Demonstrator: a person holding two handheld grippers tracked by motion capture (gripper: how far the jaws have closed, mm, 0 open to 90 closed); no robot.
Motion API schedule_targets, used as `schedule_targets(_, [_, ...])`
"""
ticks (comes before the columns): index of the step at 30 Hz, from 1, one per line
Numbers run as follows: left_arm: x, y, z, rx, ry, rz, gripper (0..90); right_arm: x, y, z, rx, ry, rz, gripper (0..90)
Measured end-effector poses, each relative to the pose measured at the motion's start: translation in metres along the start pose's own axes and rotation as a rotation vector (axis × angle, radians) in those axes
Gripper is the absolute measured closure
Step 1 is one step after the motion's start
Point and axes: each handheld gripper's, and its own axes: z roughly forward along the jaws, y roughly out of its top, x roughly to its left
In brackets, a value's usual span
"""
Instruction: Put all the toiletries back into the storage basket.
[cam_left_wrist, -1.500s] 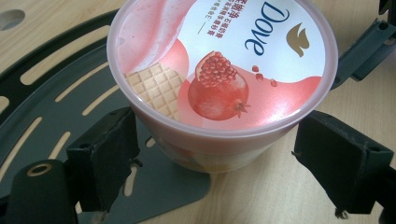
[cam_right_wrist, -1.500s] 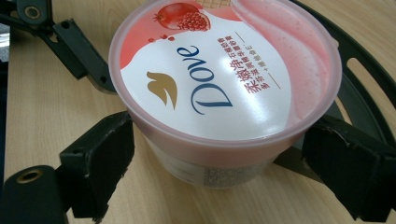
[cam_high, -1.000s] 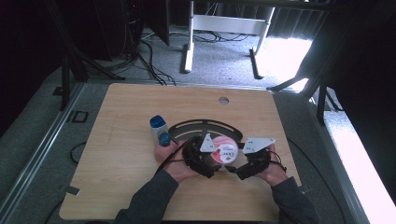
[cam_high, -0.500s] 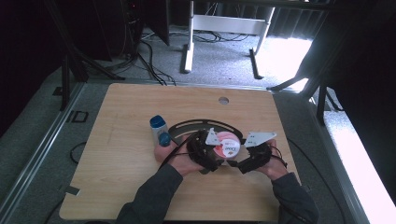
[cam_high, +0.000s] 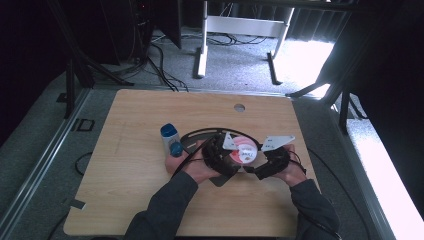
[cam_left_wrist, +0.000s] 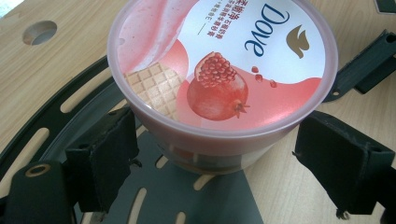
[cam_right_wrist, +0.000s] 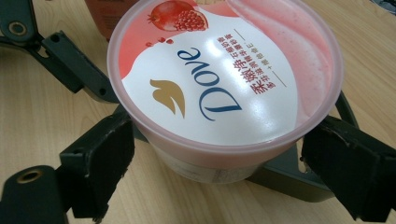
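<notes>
High view, change: a second ago the two grippers lay a little wider around the round pink plastic tub with the pomegranate lid (cam_high: 244, 150); now the left gripper (cam_high: 220, 156) and the right gripper (cam_high: 265, 165) have come closer from both sides. I judge this as the approach before a two-handed grasp.
High view, place: the tub stands on the light wooden table (cam_high: 150, 115), over a black slotted metal plate (cam_high: 220, 178), right of a blue-capped bottle (cam_high: 171, 138).
High view, pose: both forearms in dark sleeves come from the bottom edge, the hands low on the table, the grippers facing each other with the tub between.
Left gripper view, tongs: the jaws stand apart, one on each side of the tub (cam_left_wrist: 219, 79). The left pad (cam_left_wrist: 105, 161) is just beside the wall; I cannot tell whether it touches. The other pad is apart.
Right gripper view, tongs: also spread around the tub (cam_right_wrist: 224, 79), not clamped; a gap shows at the right pad (cam_right_wrist: 348, 168).
Meaning: closing is not yet done.
</notes>
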Motion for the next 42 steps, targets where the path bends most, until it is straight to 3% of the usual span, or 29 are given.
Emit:
schedule_targets(16, [0.009,0.007,0.015,0.01,0.01,-0.008,13.7,-0.02,-0.001,0.003,0.036,0.013,0.008,10.1])
schedule_targets(29, [0.02,0.009,0.024,-0.005,0.006,-0.037,13.6,-0.035,-0.001,0.008,0.038,0.017,0.026,11.2])
schedule_targets(42, [0.028,0.018,0.03,0.009,0.037,-0.046,13.6,-0.048,0.003,0.01,0.05,0.017,0.041,12.6])
